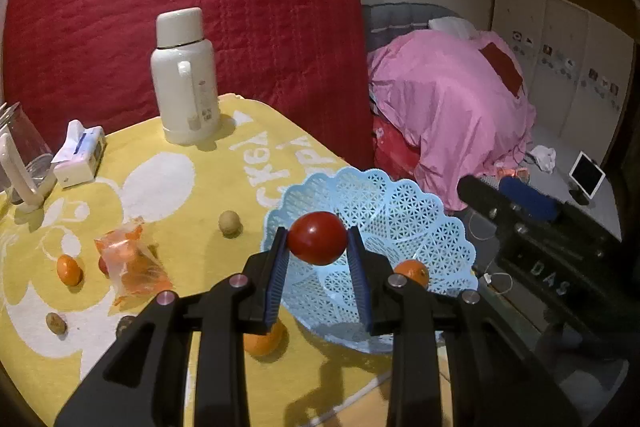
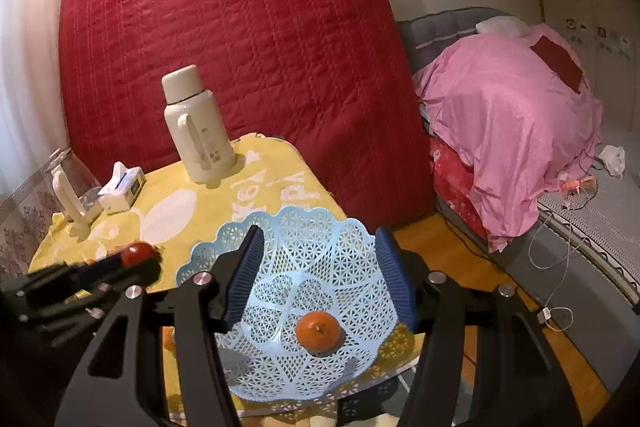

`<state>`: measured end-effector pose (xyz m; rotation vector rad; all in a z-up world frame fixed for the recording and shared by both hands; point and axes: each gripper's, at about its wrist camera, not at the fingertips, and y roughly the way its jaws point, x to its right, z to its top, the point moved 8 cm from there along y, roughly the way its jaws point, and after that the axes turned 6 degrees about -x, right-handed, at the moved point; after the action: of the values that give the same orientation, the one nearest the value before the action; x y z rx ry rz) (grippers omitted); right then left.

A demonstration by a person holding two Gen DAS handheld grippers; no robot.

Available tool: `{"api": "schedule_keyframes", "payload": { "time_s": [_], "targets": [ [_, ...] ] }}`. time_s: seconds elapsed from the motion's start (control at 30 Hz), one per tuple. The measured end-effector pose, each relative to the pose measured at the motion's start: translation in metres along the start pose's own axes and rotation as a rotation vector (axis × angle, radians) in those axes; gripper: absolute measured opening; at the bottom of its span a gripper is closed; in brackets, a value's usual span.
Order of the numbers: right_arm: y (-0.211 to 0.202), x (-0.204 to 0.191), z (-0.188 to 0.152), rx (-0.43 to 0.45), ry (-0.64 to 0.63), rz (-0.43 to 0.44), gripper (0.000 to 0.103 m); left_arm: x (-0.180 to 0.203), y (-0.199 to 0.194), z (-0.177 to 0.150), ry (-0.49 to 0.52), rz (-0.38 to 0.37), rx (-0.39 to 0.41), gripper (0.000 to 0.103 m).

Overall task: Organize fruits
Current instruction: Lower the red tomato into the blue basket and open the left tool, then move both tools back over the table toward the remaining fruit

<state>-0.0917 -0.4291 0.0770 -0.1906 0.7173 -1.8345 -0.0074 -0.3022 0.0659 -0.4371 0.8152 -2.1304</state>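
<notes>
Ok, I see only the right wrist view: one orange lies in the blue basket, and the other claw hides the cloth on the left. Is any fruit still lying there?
Observer: Yes. A small orange lies on the yellow cloth, far to the left of the basket.
Operator: Is anything beside it?
Observer: A crumpled plastic bag with orange contents lies just to its right.
Operator: And the red thing in the left claw is blurred for me. What is it?
Observer: It is a tomato. The left claw is shut on it, with one pad pressing on each side.
</notes>
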Motion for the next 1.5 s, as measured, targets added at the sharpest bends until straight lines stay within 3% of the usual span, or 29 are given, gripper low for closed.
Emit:
{"api": "schedule_keyframes", "payload": {
  "time_s": [0.43, 0.47, 0.5, 0.57, 0.83, 0.93, 1.0, 1.1, 1.5],
  "targets": [
    [-0.004, 0.008, 0.005, 0.008, 0.024, 0.008, 0.06, 0.018, 0.016, -0.007, 0.012, -0.045, -0.047, 0.031],
    [-0.004, 0.008, 0.005, 0.008, 0.024, 0.009, 0.06, 0.018, 0.016, -0.006, 0.012, -0.047, -0.047, 0.035],
    [-0.004, 0.008, 0.005, 0.007, 0.023, 0.009, 0.06, 0.017, 0.016, -0.006, 0.008, -0.045, -0.045, 0.048],
    [-0.003, 0.008, 0.004, 0.004, 0.027, 0.01, 0.06, 0.014, 0.014, -0.004, -0.005, -0.04, -0.032, 0.06],
    [-0.001, 0.007, 0.002, -0.002, 0.033, 0.023, 0.06, 0.006, 0.005, 0.004, -0.01, -0.024, 0.008, 0.063],
    [0.0, 0.006, 0.002, -0.002, 0.036, 0.028, 0.06, 0.003, 0.0, 0.007, -0.011, -0.012, 0.038, 0.075],
    [-0.001, 0.006, 0.002, 0.004, 0.04, 0.032, 0.066, 0.001, -0.004, 0.01, -0.008, 0.0, 0.059, 0.082],
    [-0.003, 0.005, 0.003, 0.018, 0.04, 0.04, 0.07, -0.003, -0.012, 0.014, -0.01, 0.014, 0.095, 0.087],
    [-0.01, -0.007, 0.003, 0.043, 0.042, 0.104, 0.07, -0.041, -0.04, 0.026, -0.069, 0.082, 0.174, 0.09]
  ]
}}
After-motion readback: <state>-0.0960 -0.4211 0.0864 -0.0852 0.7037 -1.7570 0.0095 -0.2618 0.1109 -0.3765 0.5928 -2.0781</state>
